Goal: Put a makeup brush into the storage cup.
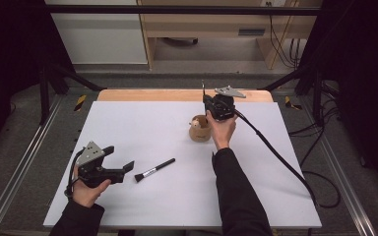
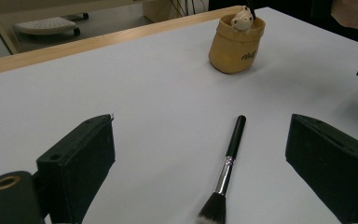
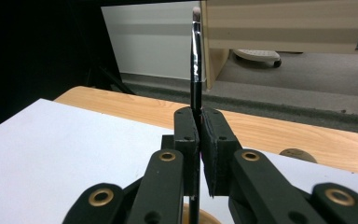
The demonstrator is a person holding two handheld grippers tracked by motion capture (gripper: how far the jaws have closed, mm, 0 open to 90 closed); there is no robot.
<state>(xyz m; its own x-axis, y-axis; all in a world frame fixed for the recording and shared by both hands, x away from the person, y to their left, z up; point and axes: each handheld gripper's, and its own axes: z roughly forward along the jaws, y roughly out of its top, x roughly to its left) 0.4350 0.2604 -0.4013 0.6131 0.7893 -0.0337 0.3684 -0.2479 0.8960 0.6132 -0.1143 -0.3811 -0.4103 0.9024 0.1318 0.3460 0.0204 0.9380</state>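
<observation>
A black-handled makeup brush (image 1: 155, 170) (image 2: 228, 161) with a dark bristle head lies flat on the white table top (image 1: 147, 123). My left gripper (image 1: 120, 157) (image 2: 203, 126) is open just left of its bristle end, and in the left gripper view the brush lies between the jaws, untouched. A tan pot (image 1: 200, 129) (image 2: 235, 46) with a small pale figure (image 2: 241, 19) on its rim stands mid-table. Above the pot, my right gripper (image 1: 207, 102) (image 3: 199, 116) is shut on a thin brush (image 1: 203, 88) (image 3: 196, 51) held upright, tip up.
A wooden strip (image 1: 177, 95) runs along the table's far edge. The right gripper's cable (image 1: 275, 152) trails across the right side of the table. Beyond the table stand wooden furniture (image 1: 216, 24) and black frame posts (image 1: 44, 88).
</observation>
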